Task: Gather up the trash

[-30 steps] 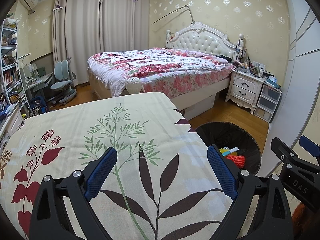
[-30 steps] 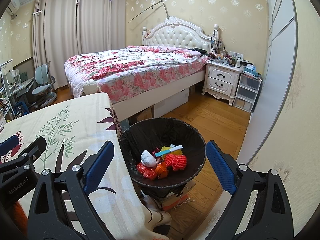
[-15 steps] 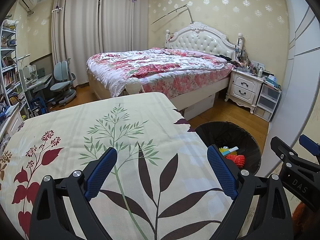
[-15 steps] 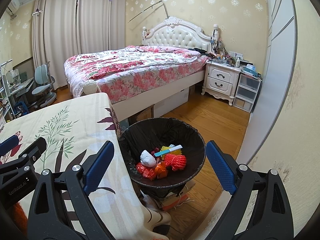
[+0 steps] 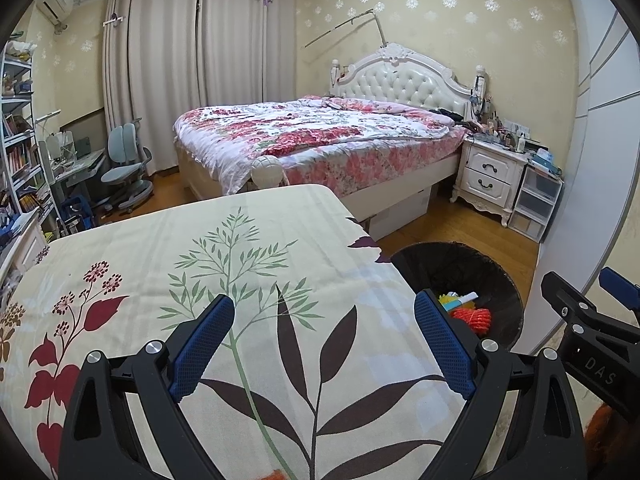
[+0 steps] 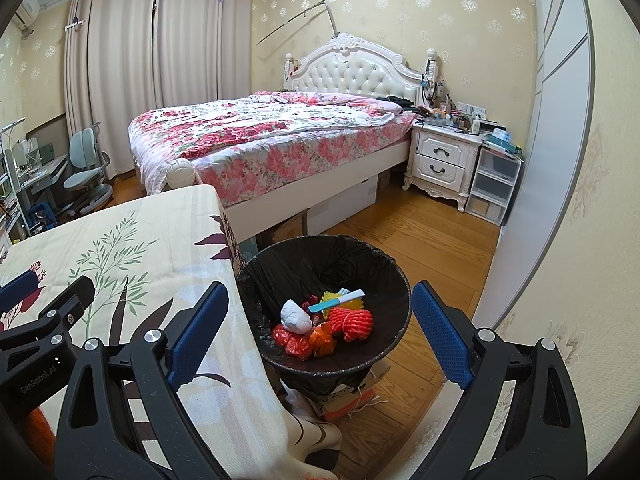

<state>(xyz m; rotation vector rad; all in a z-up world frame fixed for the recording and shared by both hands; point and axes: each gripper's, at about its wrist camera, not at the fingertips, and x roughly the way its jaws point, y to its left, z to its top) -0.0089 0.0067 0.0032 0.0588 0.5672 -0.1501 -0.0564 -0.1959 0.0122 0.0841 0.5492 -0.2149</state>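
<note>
A black-lined trash bin [image 6: 380, 276] stands on the floor by the table's right edge. It holds a white crumpled wad [image 6: 295, 316], an orange-red rope coil [image 6: 352, 322], red and orange wrappers [image 6: 304, 342], a yellow piece and a white-teal pen [image 6: 342, 301]. My right gripper [image 6: 320, 336] is open and empty, hovering above the bin. My left gripper [image 5: 324, 346] is open and empty over the leaf-patterned tablecloth [image 5: 200, 264]. The bin [image 5: 500, 280] shows at right in the left wrist view.
A bed with a floral quilt [image 6: 272, 136] stands behind the table. A white nightstand [image 6: 444, 160] and plastic drawers [image 6: 492, 184] are at the right wall. A desk chair [image 5: 124, 168] and bookshelves [image 5: 20, 160] are at the left. A wardrobe door [image 6: 560, 140] is at the right.
</note>
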